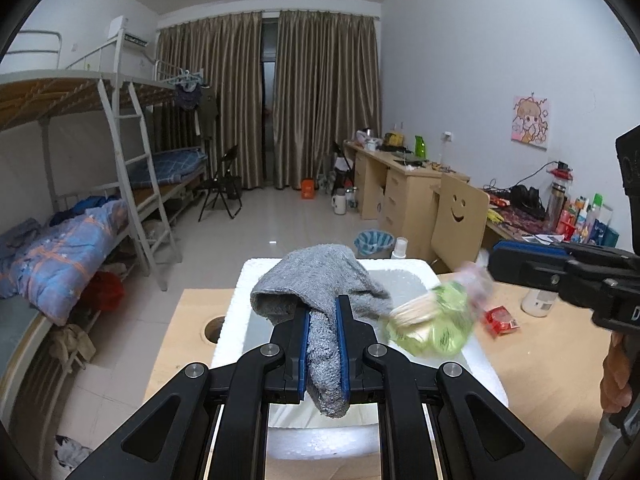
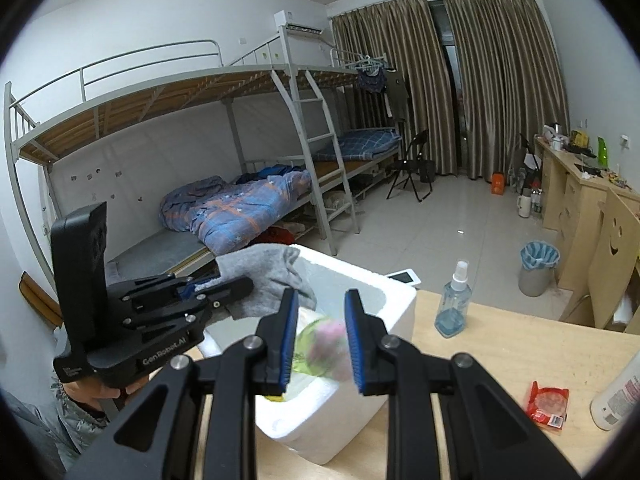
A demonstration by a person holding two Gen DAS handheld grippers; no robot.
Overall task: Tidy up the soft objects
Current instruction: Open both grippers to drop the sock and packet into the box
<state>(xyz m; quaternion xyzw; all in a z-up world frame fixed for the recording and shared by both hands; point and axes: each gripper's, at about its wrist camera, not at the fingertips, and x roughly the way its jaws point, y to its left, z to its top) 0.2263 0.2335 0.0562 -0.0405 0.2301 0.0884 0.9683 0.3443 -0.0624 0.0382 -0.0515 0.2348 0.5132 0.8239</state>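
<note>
Dorm room; left claw (image 2: 224, 286) marked "GenRobot.AI", gripping grey towel (image 1: 320, 280).

A foam box (image 2: 394, 312) sits on the table (image 2: 500, 356), with a bagged item (image 1: 434, 320) over its opening and a cloth (image 1: 320, 280) above its left side. To the box's right, on the table, stand a spray bottle (image 2: 454, 304) and, nearer, a small packet (image 2: 548, 402). A bunk bed (image 2: 224, 128) lies behind on the left, desks (image 2: 576, 188) on the right.

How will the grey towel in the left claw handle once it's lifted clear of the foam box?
Probably floppy: the grey towel droops both sides of the left claw. Likely light, sagging without stretching. Its looped weave should resist slipping.
</note>
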